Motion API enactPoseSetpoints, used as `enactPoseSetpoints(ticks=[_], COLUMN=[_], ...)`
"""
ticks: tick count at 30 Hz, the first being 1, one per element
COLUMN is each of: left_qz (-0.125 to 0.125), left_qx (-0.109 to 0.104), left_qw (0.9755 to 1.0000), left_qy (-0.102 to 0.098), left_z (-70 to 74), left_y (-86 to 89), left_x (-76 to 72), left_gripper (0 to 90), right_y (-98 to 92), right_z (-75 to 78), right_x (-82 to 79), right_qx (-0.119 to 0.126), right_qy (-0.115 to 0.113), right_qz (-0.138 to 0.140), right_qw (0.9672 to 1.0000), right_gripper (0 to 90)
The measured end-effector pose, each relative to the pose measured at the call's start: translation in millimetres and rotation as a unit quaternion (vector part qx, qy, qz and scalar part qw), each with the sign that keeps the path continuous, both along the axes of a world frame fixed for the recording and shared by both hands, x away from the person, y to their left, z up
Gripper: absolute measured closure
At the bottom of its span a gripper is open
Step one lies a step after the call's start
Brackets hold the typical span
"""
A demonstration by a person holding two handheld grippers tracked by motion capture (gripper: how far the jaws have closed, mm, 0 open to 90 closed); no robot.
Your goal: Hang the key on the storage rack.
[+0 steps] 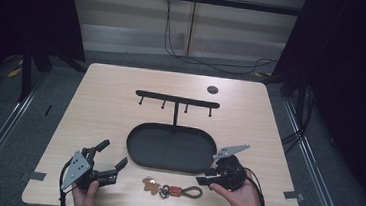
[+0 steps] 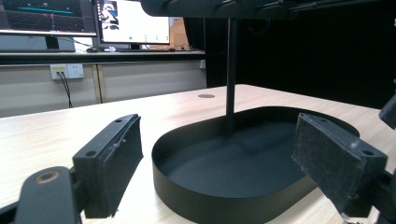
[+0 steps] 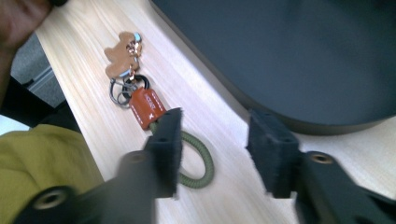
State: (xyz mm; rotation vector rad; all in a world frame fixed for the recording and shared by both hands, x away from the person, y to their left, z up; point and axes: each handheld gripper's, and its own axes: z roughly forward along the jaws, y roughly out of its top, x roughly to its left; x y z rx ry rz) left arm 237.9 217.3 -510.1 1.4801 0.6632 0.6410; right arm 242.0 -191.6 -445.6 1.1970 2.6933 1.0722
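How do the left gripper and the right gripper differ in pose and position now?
The left gripper points toward the black tray; the right gripper points at the keychain. The left gripper's jaws gape wider than the right gripper's. Both are open, hand-held and empty.

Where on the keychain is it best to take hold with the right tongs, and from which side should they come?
Probably the green cord loop, at the end of the keychain nearest the right tongs. It lies flat on the table, so come from above, one jaw inside the loop and one outside, closing across the cord. The bear charm lies flat and gives less to grip.
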Motion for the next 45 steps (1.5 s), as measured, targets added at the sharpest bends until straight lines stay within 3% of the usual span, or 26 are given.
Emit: enactPoseSetpoints(ticks=[10, 19, 24, 33, 38, 41, 45], left_qz=[0.0, 0.0, 0.0, 0.0, 0.0, 0.0, 0.0], left_qx=[0.0, 0.0, 0.0, 0.0, -0.001, -0.002, -0.001], left_qw=[1.0, 1.0, 1.0, 1.0, 1.0, 1.0, 1.0], left_qy=[0.0, 0.0, 0.0, 0.0, 0.002, 0.001, 0.001], left_z=[0.0, 0.0, 0.0, 0.0, -0.1, -0.1, -0.1], left_y=[0.1, 0.0, 0.0, 0.0, -0.2, -0.3, -0.2], left_x=[0.0, 0.0, 0.0, 0.0, -0.1, -0.2, -0.2], left_gripper=[15.6, 15.6, 15.6, 15.6, 15.6, 15.6, 15.7], right_y=[9.7, 16.4, 19.8, 27.1, 31.4, 33.7, 32.9], right_z=[-13.2, -22.7, -26.3, -29.3, -28.9, -28.1, -27.2], right_x=[1.9, 7.4, 8.3, 2.3, -8.2, -7.8, 1.4], right_qx=[-0.03, -0.066, -0.085, -0.101, -0.127, -0.135, -0.126], right_qy=[0.063, 0.077, 0.076, 0.055, 0.01, 0.011, 0.044], right_qz=[0.038, 0.049, 0.058, 0.069, 0.072, 0.072, 0.072], right_qw=[0.9968, 0.9936, 0.9918, 0.991, 0.9892, 0.9881, 0.9884], right_gripper=[70.7, 77.6, 81.3, 80.7, 83.9, 85.7, 86.2])
